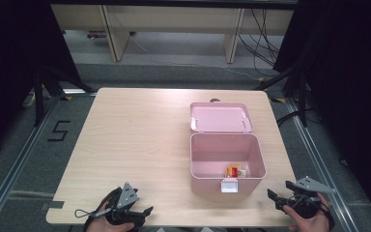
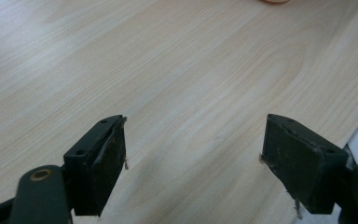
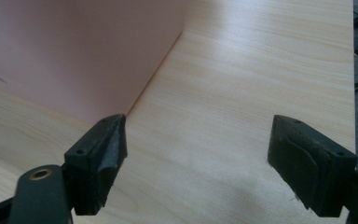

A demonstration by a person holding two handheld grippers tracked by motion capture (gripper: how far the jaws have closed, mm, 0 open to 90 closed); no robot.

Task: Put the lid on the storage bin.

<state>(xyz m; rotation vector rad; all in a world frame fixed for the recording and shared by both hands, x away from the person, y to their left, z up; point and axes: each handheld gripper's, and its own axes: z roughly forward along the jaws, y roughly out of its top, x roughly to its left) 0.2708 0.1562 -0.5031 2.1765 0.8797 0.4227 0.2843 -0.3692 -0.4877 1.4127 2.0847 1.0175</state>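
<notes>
Over on the left we see the left gripper [image 1: 142, 213] at the table's [image 1: 135, 140] near edge, jaws spread wide with nothing between them. Moving right, the pink box [image 1: 227, 162] sits right of centre with its lid [image 1: 221, 117] thrown back away from us, long axis across the table, white latch [image 1: 230, 185] facing us, and small items [image 1: 235, 170] already inside. The right gripper [image 1: 279, 198] waits gaping and empty, so we judge closing may be what's left.
</notes>
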